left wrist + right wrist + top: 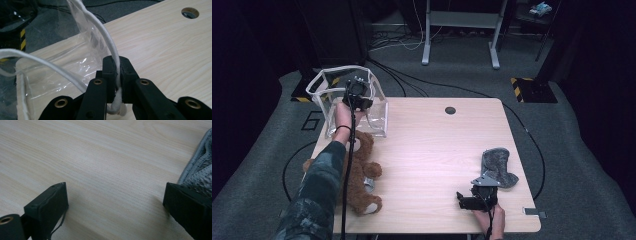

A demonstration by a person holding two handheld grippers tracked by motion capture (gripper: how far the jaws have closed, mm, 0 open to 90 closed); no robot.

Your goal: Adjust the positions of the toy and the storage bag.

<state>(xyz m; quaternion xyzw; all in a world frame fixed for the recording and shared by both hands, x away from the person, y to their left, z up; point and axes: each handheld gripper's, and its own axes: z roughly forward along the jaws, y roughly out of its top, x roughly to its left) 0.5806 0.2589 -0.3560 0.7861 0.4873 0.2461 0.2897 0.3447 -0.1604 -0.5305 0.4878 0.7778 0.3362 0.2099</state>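
A clear plastic bag with white cord trim stands at the table's far left corner. My left gripper is shut on the bag's white cord rim, which runs up between the jaws and arcs away over the clear plastic. A brown teddy bear lies on the table's left side, beside the person's left forearm. My right gripper rests low at the near right, jaws wide open over bare wood. A grey knitted cloth lies just beyond it, and the cloth's edge touches the right jaw.
The light wooden table has a round cable hole near its far edge. Beyond the table are grey carpet, black cables and a white desk frame. Yellow-black hazard markings sit on the floor at both far sides.
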